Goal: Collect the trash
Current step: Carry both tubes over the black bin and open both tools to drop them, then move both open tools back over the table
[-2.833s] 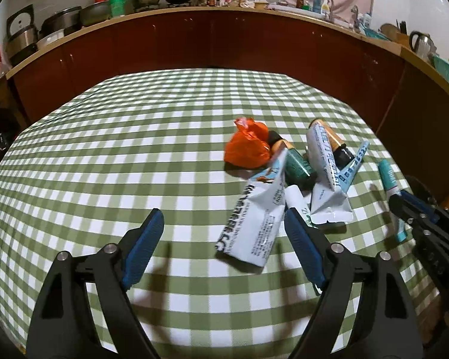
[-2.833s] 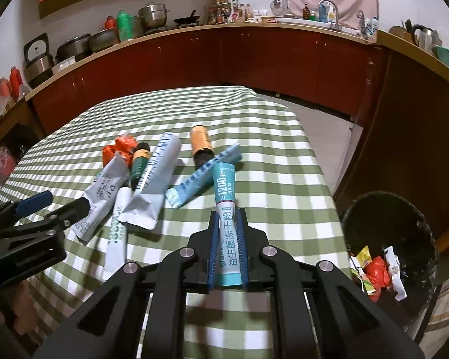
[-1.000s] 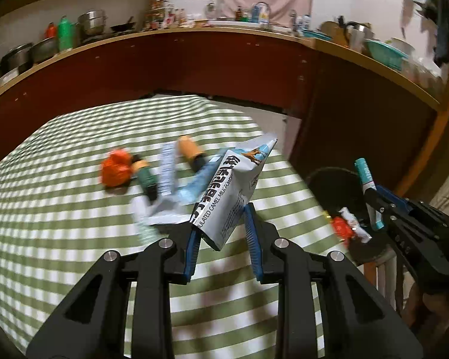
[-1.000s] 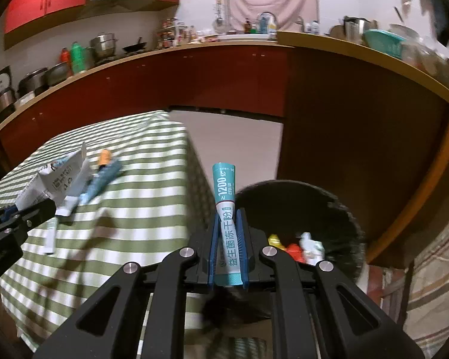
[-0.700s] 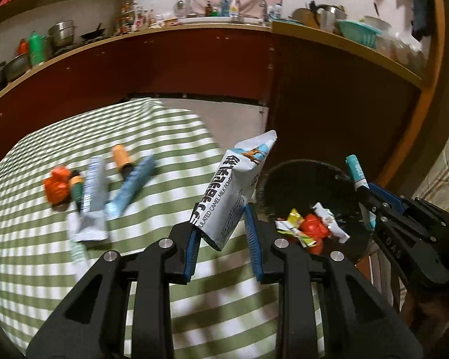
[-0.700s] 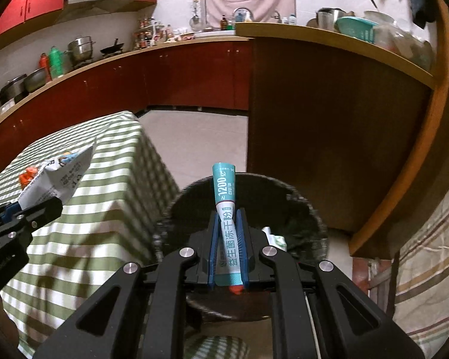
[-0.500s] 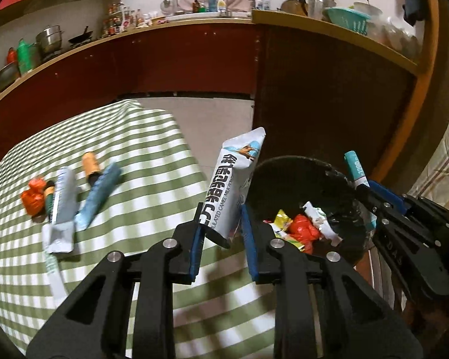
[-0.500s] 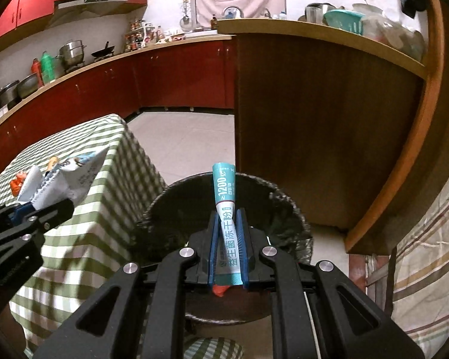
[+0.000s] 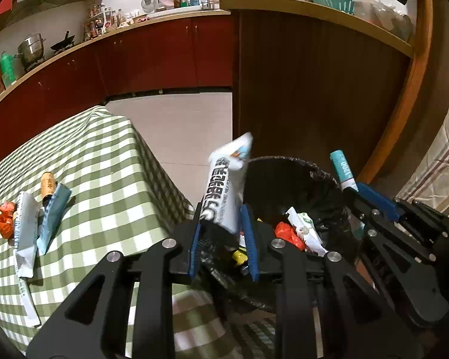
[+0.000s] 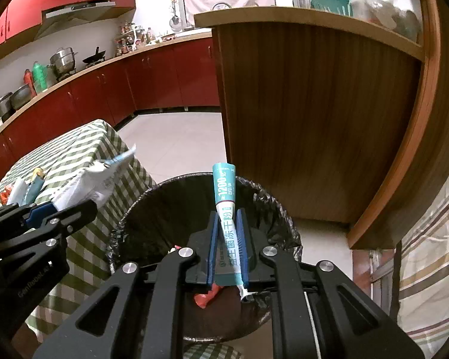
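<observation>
My left gripper (image 9: 223,233) is shut on a white milk-powder packet (image 9: 226,188) and holds it upright over the near rim of the black-lined trash bin (image 9: 296,176). My right gripper (image 10: 228,240) is shut on a teal and white stick sachet (image 10: 226,209) above the same bin (image 10: 152,206), and it also shows in the left wrist view (image 9: 356,191). The bin holds a red wrapper (image 9: 286,233) and a white wrapper (image 9: 303,229). The left gripper with its packet (image 10: 95,179) shows at the left of the right wrist view.
The green-checked table (image 9: 104,179) lies to the left with a white pouch (image 9: 25,233), a blue pouch (image 9: 52,215), an orange bottle (image 9: 47,184) and an orange bag (image 9: 4,220). A wooden counter (image 10: 314,119) stands right behind the bin.
Both grippers have swung from the table to above the bin, each carrying its piece of trash. The left packet now stands more upright.
</observation>
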